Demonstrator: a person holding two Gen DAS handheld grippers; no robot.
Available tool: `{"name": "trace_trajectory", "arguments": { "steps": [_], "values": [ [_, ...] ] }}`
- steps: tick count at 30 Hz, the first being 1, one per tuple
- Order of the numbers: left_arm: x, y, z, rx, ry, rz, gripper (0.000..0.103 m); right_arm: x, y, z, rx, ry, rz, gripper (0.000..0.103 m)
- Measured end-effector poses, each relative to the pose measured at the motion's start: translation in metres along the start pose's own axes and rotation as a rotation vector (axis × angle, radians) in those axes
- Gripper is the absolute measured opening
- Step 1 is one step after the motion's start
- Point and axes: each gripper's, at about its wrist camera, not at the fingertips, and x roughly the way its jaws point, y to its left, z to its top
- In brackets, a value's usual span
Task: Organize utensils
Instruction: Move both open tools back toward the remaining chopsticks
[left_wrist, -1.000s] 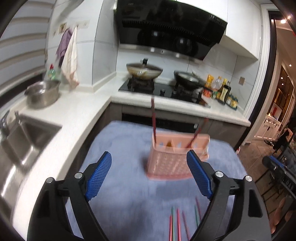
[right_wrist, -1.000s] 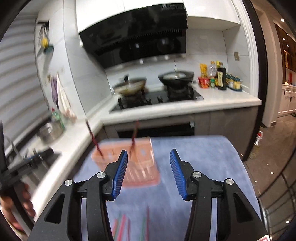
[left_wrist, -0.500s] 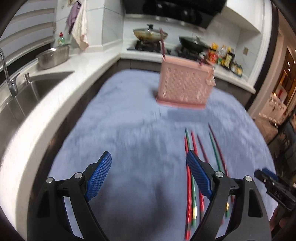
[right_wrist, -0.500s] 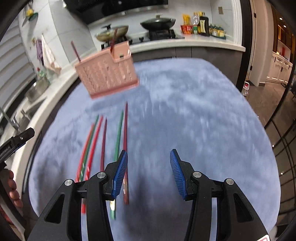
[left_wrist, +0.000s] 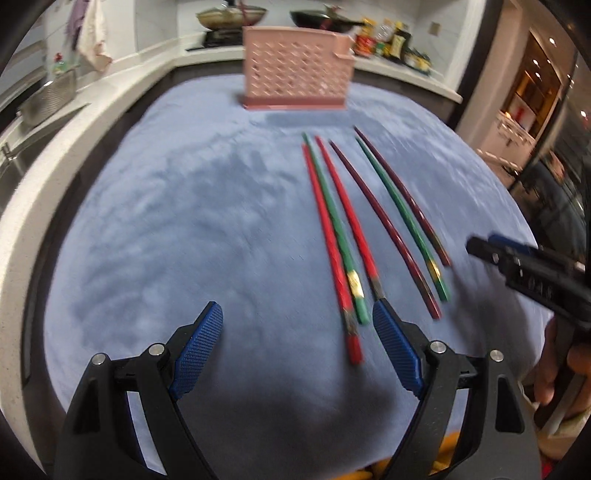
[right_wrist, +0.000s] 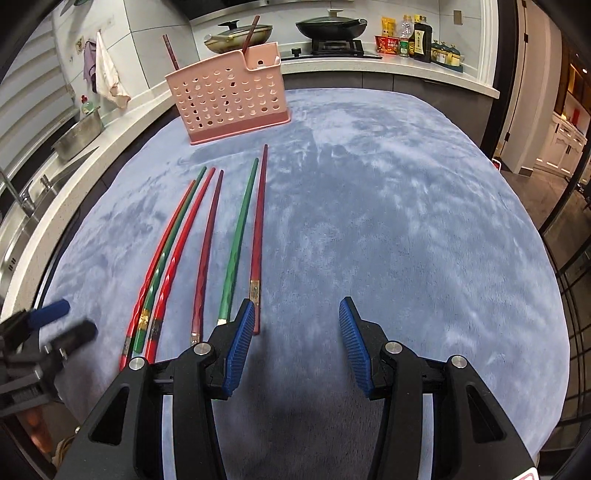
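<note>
Several chopsticks, red, green and dark maroon, lie side by side on a blue cloth (left_wrist: 166, 221), tips toward a pink perforated utensil basket (left_wrist: 297, 68) at the far end. In the right wrist view the basket (right_wrist: 229, 96) holds two dark chopsticks (right_wrist: 170, 51) upright. My left gripper (left_wrist: 297, 328) is open and empty, low over the cloth, just left of the chopsticks' (left_wrist: 332, 236) near ends. My right gripper (right_wrist: 297, 325) is open and empty, just right of the chopsticks (right_wrist: 236, 243); its left finger is near the maroon one's handle.
A white counter with a sink and a steel pot (right_wrist: 77, 134) runs along the left. A stove with two pans (right_wrist: 328, 27) and sauce bottles (right_wrist: 417, 40) stands behind the basket. The cloth's right edge drops off to the floor.
Both grippers have pulled back and tilted down from the basket toward the near ends of the chopsticks. Both stay open and empty.
</note>
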Motion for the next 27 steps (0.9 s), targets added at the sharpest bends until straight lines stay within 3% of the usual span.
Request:
{"name": "trace_trajectory", "arguments": {
  "steps": [5,10,14,21,27],
  "values": [
    [0.006,-0.017,-0.007,0.079,0.026,-0.015,0.079,-0.001,0.003,-0.002,-0.010,0.003,-0.003,0.047],
    [0.022,-0.012,-0.012,0.066,0.086,-0.006,0.078,0.000,0.004,-0.003,-0.012,0.010,0.000,0.047],
    [0.026,-0.009,-0.014,0.069,0.089,0.007,0.076,0.004,0.005,-0.003,-0.009,0.023,0.007,0.047],
    [0.026,-0.004,-0.015,0.065,0.075,0.026,0.061,0.010,0.008,-0.003,-0.016,0.034,0.014,0.047],
    [0.022,0.008,-0.014,0.026,0.068,0.021,0.046,0.019,0.013,-0.002,-0.031,0.051,0.027,0.034]
  ]
}}
